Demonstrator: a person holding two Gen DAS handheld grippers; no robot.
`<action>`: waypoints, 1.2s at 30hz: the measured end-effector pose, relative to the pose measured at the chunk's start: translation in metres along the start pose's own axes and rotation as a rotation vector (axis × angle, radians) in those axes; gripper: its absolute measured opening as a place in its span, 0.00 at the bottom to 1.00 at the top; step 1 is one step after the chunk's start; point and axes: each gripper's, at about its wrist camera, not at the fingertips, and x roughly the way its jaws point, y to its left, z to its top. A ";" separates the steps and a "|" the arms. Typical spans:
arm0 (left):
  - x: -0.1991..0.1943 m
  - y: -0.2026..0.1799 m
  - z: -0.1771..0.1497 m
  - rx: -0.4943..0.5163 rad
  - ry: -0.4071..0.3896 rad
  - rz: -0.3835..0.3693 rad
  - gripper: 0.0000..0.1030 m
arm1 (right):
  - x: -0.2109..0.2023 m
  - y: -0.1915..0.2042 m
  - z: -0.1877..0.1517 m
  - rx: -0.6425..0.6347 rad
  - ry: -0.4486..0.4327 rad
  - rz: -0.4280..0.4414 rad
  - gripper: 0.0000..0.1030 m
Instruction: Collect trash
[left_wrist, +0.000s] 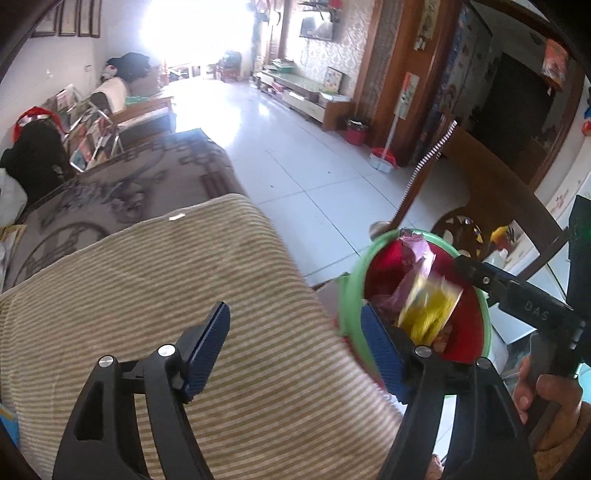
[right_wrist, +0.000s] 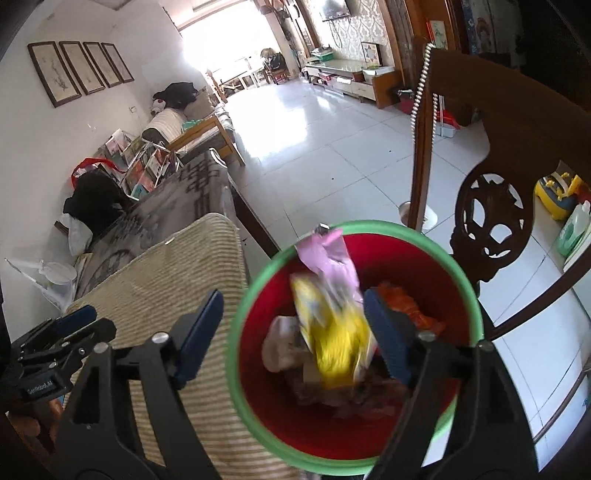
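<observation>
Trash, a blurred yellow wrapper (right_wrist: 334, 339) with a pink one (right_wrist: 328, 258) above it, sits over the mouth of the red bin (right_wrist: 369, 435) with the green rim, apparently dropping onto the litter inside. Your right gripper (right_wrist: 295, 338) stands wide open over the bin, pressing on nothing. Your left gripper (left_wrist: 295, 350) is open and empty too, straddling the bin's rim and the edge of the striped cushion (left_wrist: 184, 280) beside it.
</observation>
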 end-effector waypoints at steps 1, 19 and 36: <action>-0.003 0.008 -0.001 -0.008 -0.007 0.002 0.77 | -0.003 0.012 0.000 -0.009 -0.017 -0.002 0.88; -0.071 0.160 -0.011 -0.117 -0.208 0.070 0.92 | -0.072 0.207 -0.033 -0.193 -0.454 0.014 0.96; -0.143 0.208 -0.023 -0.145 -0.488 0.246 0.92 | -0.066 0.276 -0.064 -0.161 -0.532 -0.095 0.96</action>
